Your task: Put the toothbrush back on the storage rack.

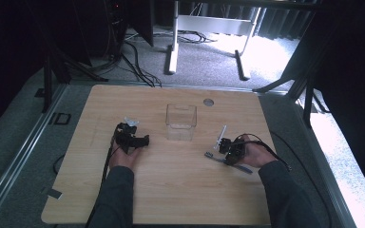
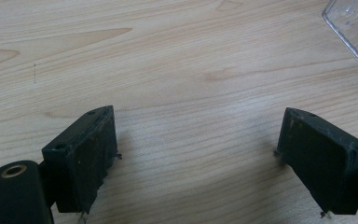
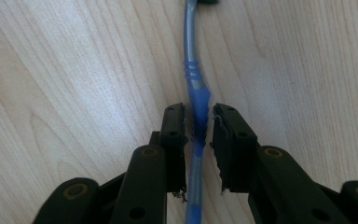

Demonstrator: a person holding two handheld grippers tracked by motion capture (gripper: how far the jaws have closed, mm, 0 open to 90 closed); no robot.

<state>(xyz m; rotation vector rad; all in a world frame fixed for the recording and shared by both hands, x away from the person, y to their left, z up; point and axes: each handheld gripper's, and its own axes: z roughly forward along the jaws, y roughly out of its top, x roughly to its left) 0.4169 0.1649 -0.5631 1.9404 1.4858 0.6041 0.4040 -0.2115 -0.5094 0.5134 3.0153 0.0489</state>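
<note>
The tabletop (image 1: 171, 190) is pale wood with rounded corners and a small grey disc (image 1: 208, 102) near its far edge. A clear box (image 1: 181, 122) stands upright toward the far middle, between the two hands and apart from both. The left hand (image 1: 123, 156) rests left of the box; its left gripper (image 1: 132, 140) points at bare wood with jaws spread wide and nothing between them, a box corner (image 2: 354, 32) at the upper right of its view. The right hand (image 1: 256, 154) lies near the right edge, the right gripper (image 3: 199, 123) pointing left. Its jaws are clenched on a toothbrush (image 3: 196, 84), blue and grey, lying flat on the wood, head (image 1: 209, 155) toward the middle. A white stick (image 1: 221, 137) lies just beyond it. No writing is readable
</note>
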